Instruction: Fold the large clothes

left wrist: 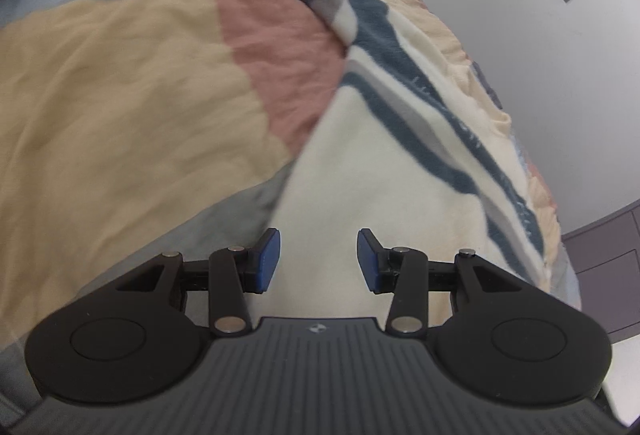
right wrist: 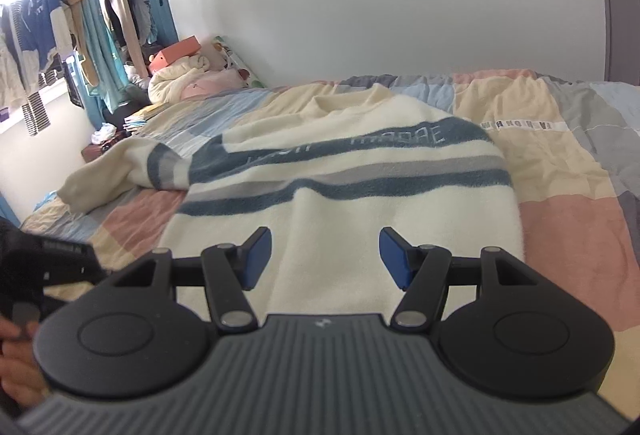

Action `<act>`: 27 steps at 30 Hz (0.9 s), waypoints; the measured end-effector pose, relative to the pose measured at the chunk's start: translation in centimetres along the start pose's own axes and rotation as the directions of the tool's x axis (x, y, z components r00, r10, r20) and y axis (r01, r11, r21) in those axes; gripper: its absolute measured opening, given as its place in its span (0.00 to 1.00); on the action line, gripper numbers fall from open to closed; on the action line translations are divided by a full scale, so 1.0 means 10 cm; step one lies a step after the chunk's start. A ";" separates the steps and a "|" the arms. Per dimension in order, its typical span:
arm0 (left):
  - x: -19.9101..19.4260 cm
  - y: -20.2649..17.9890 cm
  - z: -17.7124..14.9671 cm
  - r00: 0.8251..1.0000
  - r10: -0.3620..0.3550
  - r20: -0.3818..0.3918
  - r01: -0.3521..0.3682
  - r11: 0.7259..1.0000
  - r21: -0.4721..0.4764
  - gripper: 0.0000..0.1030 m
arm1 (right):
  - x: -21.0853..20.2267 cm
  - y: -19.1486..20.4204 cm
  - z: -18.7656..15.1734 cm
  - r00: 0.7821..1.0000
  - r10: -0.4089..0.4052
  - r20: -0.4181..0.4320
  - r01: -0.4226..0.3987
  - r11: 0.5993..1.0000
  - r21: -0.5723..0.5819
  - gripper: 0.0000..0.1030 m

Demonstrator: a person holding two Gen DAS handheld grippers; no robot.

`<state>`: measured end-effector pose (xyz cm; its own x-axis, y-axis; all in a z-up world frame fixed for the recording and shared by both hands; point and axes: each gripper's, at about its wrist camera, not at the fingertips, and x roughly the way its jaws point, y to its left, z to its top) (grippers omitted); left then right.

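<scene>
A large cream sweater (right wrist: 344, 203) with dark blue and grey stripes lies spread on a bed; it also shows in the left wrist view (left wrist: 384, 163). One sleeve (right wrist: 120, 171) lies out to the left, its cuff end on the bedspread. My right gripper (right wrist: 325, 255) is open and empty, hovering over the sweater's lower cream part. My left gripper (left wrist: 318, 261) is open and empty, over the sweater's cream hem near its left edge. The left gripper's body (right wrist: 44, 267) and the hand holding it show at the left edge of the right wrist view.
A patchwork bedspread (left wrist: 120, 75) in cream, pink, blue and grey covers the bed. A white wall (right wrist: 360, 15) runs along the far side. Plush toys and an orange box (right wrist: 180, 55) sit at the head of the bed. Hanging clothes (right wrist: 60, 15) fill the far left. A grey cabinet (left wrist: 600, 267) stands right.
</scene>
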<state>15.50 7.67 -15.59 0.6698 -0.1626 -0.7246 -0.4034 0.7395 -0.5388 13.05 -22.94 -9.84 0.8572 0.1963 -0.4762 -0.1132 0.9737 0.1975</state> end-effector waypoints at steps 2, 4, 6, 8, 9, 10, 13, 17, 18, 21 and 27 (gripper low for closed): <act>0.01 0.06 -0.11 1.000 0.025 -0.008 -0.025 0.999 0.021 0.47 | 0.02 -0.01 0.02 1.000 -0.005 0.001 0.005 1.000 0.010 0.60; 0.07 0.16 -0.16 0.999 0.021 -0.048 -0.021 1.000 0.011 0.47 | 0.05 -0.01 0.02 1.000 -0.014 -0.003 0.014 1.000 0.017 0.60; 0.11 0.22 -0.21 0.998 0.016 -0.062 -0.016 1.000 -0.001 0.47 | 0.09 -0.03 0.02 1.000 -0.021 -0.015 0.022 1.000 0.023 0.60; 0.11 0.24 -0.23 0.998 0.009 -0.055 -0.009 1.000 -0.001 0.47 | 0.12 -0.06 -0.01 0.999 -0.026 -0.032 0.028 0.999 0.036 0.60; 0.12 0.24 -0.25 0.999 0.005 -0.052 -0.005 1.000 0.005 0.47 | 0.14 -0.07 -0.02 0.999 -0.029 -0.041 0.031 0.998 0.046 0.60; 0.14 0.23 -0.27 0.999 0.001 -0.050 0.000 1.000 0.016 0.47 | 0.15 -0.09 -0.02 0.998 -0.033 -0.048 0.035 0.998 0.053 0.60; 0.16 0.19 -0.30 0.998 -0.025 -0.053 0.027 0.999 0.036 0.46 | 0.19 -0.11 -0.03 0.997 -0.040 -0.060 0.044 0.997 0.070 0.60; 0.21 0.14 -0.30 0.998 -0.039 -0.056 0.043 0.997 0.062 0.45 | 0.21 -0.10 -0.04 0.996 -0.048 -0.072 0.053 0.996 0.072 0.60; 0.21 0.14 -0.30 0.998 -0.041 -0.057 0.044 0.997 0.058 0.45 | 0.22 -0.09 -0.05 0.996 -0.050 -0.076 0.056 0.996 0.071 0.60; 0.23 0.14 -0.29 0.997 -0.046 -0.062 0.049 0.997 0.052 0.41 | 0.25 -0.09 -0.06 0.994 -0.060 -0.086 0.066 0.996 0.068 0.60; 0.23 0.13 -0.29 0.996 -0.063 -0.063 0.067 0.996 0.067 0.16 | 0.29 -0.08 -0.06 0.992 -0.080 -0.099 0.087 0.994 0.065 0.60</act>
<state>14.73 6.35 -19.19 0.6532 -0.2499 -0.7148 -0.3149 0.7688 -0.5566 15.34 -23.11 -11.85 0.8093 0.1281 -0.5733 -0.0052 0.9775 0.2110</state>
